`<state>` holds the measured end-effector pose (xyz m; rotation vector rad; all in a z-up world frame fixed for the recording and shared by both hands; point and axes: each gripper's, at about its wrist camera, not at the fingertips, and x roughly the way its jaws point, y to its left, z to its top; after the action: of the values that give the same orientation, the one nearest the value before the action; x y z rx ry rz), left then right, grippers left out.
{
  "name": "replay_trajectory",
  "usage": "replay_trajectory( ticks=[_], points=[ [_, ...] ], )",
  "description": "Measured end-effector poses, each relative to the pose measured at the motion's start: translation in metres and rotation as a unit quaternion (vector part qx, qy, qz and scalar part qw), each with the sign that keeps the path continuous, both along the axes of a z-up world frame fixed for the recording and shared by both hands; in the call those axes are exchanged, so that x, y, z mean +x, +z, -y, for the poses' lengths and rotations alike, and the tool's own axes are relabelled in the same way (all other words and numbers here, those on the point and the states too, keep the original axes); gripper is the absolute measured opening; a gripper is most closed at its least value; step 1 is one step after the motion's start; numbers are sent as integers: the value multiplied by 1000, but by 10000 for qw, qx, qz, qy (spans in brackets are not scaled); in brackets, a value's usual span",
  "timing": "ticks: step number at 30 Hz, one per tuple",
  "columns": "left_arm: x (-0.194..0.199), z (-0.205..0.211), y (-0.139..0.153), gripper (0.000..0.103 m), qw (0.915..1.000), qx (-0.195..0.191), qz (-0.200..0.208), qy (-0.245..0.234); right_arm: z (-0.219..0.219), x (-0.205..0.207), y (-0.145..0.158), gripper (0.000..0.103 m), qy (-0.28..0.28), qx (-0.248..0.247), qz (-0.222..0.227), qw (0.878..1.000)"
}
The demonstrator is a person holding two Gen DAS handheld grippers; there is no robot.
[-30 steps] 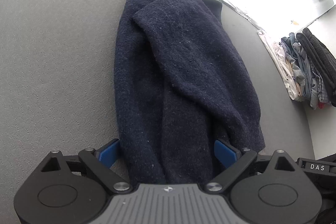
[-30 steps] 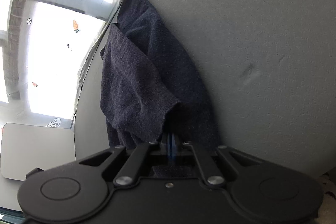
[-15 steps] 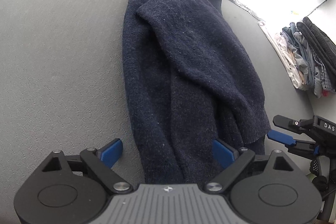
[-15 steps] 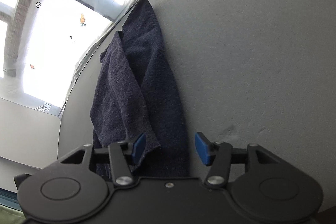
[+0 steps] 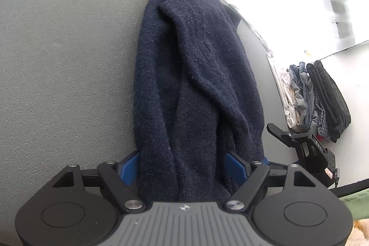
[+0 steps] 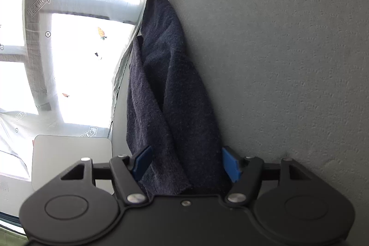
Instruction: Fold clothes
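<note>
Right tongs (image 6: 185, 161) let go and are opening; left tongs (image 5: 182, 167) are closing, not yet gripping. One dark navy knitted garment (image 5: 196, 84) lies between both on the grey table (image 5: 69, 61).

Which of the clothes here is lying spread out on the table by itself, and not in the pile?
The dark navy knitted garment, stretched lengthwise on the grey table. The other clothes sit bunched in a mixed pile at the table's far right.
</note>
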<state>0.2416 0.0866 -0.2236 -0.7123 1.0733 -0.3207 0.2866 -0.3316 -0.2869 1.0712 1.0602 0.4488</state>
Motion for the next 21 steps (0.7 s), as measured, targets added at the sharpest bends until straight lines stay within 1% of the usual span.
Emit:
replay_trajectory(
  ticks=[2, 5, 6, 8, 9, 10, 11, 12, 14, 16, 18, 20, 21],
  points=[
    [-3, 3, 0, 79, 10000, -29, 10, 80, -4, 4, 1, 72, 158, 2, 61, 9999],
    [-6, 6, 0, 78, 9999, -8, 52, 150, -15, 12, 2, 72, 588, -19, 189, 9981],
    [-7, 7, -1, 72, 9998, -10, 65, 170, -18, 14, 2, 72, 701, -39, 212, 9973],
    [-9, 7, -3, 67, 9997, -49, 82, 212, -21, 18, 2, 67, 880, -63, 215, 9959],
    [-9, 7, -5, 57, 9996, -99, 64, 239, -22, 19, 1, 65, 953, -52, 173, 9953],
    [-9, 6, -8, 50, 9995, -176, 11, 276, -24, 20, -1, 55, 1017, -61, 121, 9947],
    [-10, 5, -11, 38, 9992, -230, -32, 316, -25, 19, -3, 39, 1069, -83, 69, 9942],
    [-10, 4, -14, 32, 9989, -284, -67, 356, -25, 17, -6, 36, 1075, -45, 33, 9942],
    [-8, -1, -17, 31, 9984, -380, -109, 416, -23, 14, -11, 35, 926, 114, -72, 9956],
    [-7, -1, -17, 32, 9983, -397, -130, 394, -24, 12, -12, 37, 867, 139, -108, 9961],
    [-4, 1, -15, 39, 9989, -348, -113, 293, -27, 11, -9, 40, 878, 63, -87, 9961],
    [-2, 2, -13, 43, 9994, -294, -67, 176, -30, 10, -6, 42, 892, -38, -49, 9960],
    [-1, 3, -12, 42, 9997, -226, -33, 107, -30, 9, -6, 41, 865, -55, -65, 9962]
  ],
)
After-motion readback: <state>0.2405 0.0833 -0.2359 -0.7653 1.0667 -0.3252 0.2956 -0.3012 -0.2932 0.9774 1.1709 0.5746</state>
